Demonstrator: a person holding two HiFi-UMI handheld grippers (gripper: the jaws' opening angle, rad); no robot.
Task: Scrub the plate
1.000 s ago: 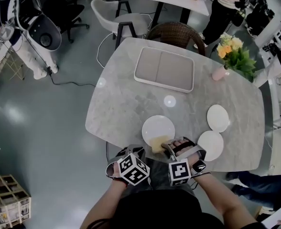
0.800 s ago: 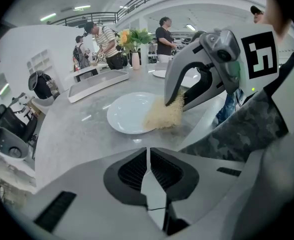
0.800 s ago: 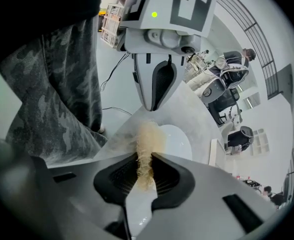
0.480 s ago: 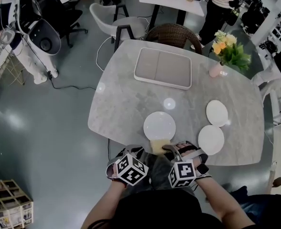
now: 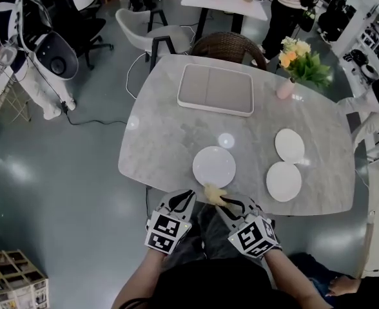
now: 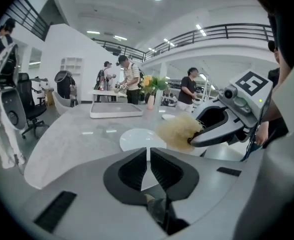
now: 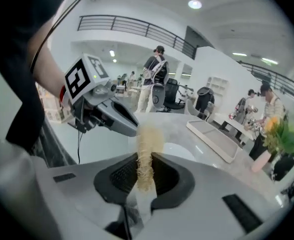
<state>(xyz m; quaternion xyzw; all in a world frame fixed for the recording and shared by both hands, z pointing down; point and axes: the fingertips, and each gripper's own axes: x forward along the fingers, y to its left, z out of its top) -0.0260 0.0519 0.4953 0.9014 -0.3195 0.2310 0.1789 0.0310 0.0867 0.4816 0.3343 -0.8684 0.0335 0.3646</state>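
Observation:
A round white plate (image 5: 214, 166) lies near the table's front edge, also seen ahead of my left gripper as the plate (image 6: 141, 138). My right gripper (image 5: 223, 200) is shut on a yellow fibrous scrubber (image 5: 214, 192), held just at the plate's near rim, above the table edge. In the right gripper view the scrubber (image 7: 146, 154) stands pinched between the jaws. My left gripper (image 5: 187, 197) hangs beside it to the left, jaws shut with nothing between them (image 6: 148, 153). The two grippers' tips almost meet.
Two more white plates (image 5: 289, 145) (image 5: 283, 181) lie at the right. A grey tray (image 5: 216, 89) sits at the far side, with a pink flower vase (image 5: 285, 87) to its right. A wicker chair (image 5: 228, 44) stands behind the table. People stand in the background.
Both grippers have drawn back from the plate toward me, and the scrubber has come off the plate's near part to its rim. The right gripper has turned.

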